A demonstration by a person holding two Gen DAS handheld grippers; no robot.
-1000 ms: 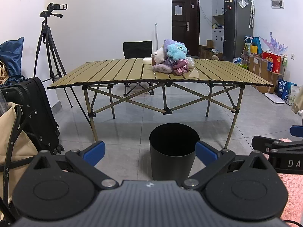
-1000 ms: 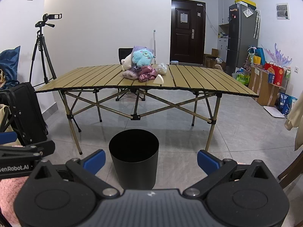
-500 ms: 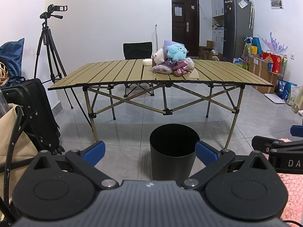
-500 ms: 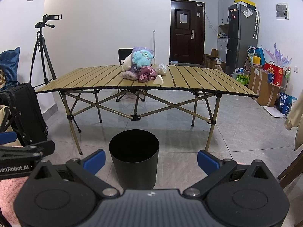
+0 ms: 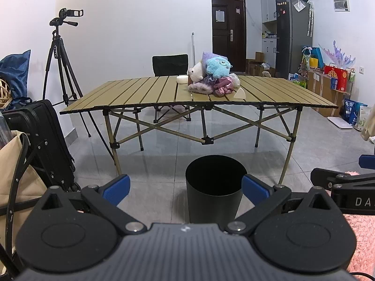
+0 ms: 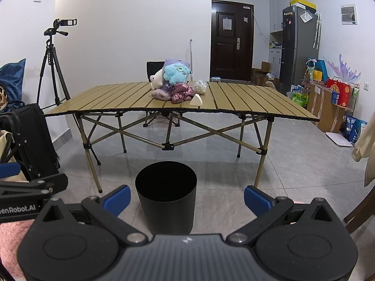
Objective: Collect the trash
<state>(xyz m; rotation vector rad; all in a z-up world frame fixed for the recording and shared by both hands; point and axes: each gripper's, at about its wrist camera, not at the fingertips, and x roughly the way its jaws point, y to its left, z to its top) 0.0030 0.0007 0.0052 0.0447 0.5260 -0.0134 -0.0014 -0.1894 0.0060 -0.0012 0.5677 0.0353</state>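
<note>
Standing back from the table [image 5: 140, 93], the person holds both grippers low and level, pointed at the room. The left gripper [image 5: 185, 185] has its jaws spread wide and holds nothing; the right gripper [image 6: 186, 193] is the same, wide and empty. The bin [image 5: 214, 187] stands on the floor, just in front of the table's near edge, with its mouth up and dark inside; I cannot tell if anything is in it.

The trash seems to be on the table, well apart from both grippers. A pale wedge of paper [image 6: 196, 100] lies near the front edge, and a clear crumpled bag [image 6: 200, 86] and a shiny pink wrapper [image 6: 181, 94] sit against a pile of plush toys [image 6: 174, 72]. A small white tub [image 5: 182, 79] is at the left of the pile. I judge that the task is at its start and nothing is collected yet.

To do this step well, it is better to walk closer first, around the bin and not over it. The paper wedge stands alone, so it is the easy first pick; come from above with the jaws across its thin side. The bag and wrapper touch the toys, so pinch only a free fold, or a toy may come with it.
</note>
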